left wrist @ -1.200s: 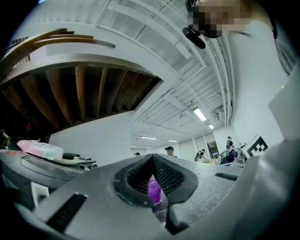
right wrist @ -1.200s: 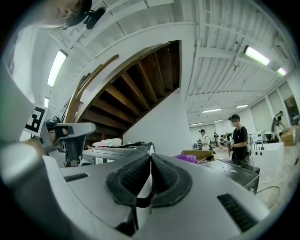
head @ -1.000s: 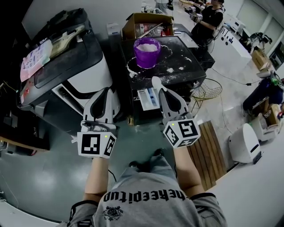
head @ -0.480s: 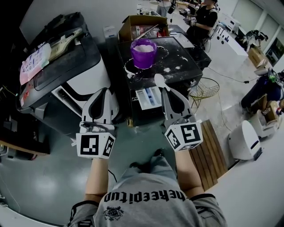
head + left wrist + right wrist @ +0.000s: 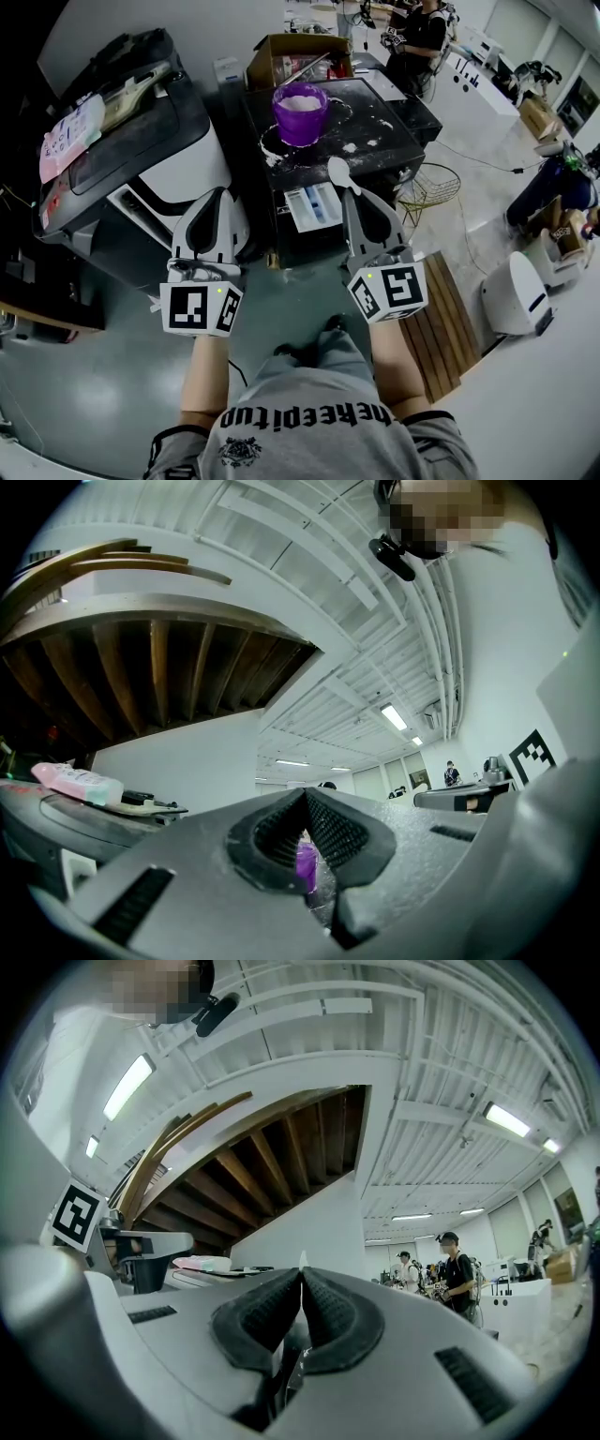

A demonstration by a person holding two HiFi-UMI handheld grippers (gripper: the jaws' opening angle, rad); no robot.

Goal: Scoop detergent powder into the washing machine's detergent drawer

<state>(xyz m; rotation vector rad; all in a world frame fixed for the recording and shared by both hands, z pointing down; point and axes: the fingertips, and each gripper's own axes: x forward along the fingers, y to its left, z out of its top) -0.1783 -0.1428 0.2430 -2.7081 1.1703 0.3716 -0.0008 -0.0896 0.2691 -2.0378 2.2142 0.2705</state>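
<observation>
Ahead, spoon (image 5: 338, 173) beside drawer (image 5: 314, 206) edge.

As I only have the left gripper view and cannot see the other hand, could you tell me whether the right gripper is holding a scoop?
Observer: Yes, the right gripper is shut on a white spoon, its bowl sticking out ahead.
Operator: Is the drawer open?
Observer: Yes, the detergent drawer stands pulled out, just left of the spoon.
Operator: And the powder?
Observer: The purple bucket on the machine holds white powder.

spoon (image 5: 338, 174) handle hidden, drawer (image 5: 298, 212) contents indistinct
</observation>
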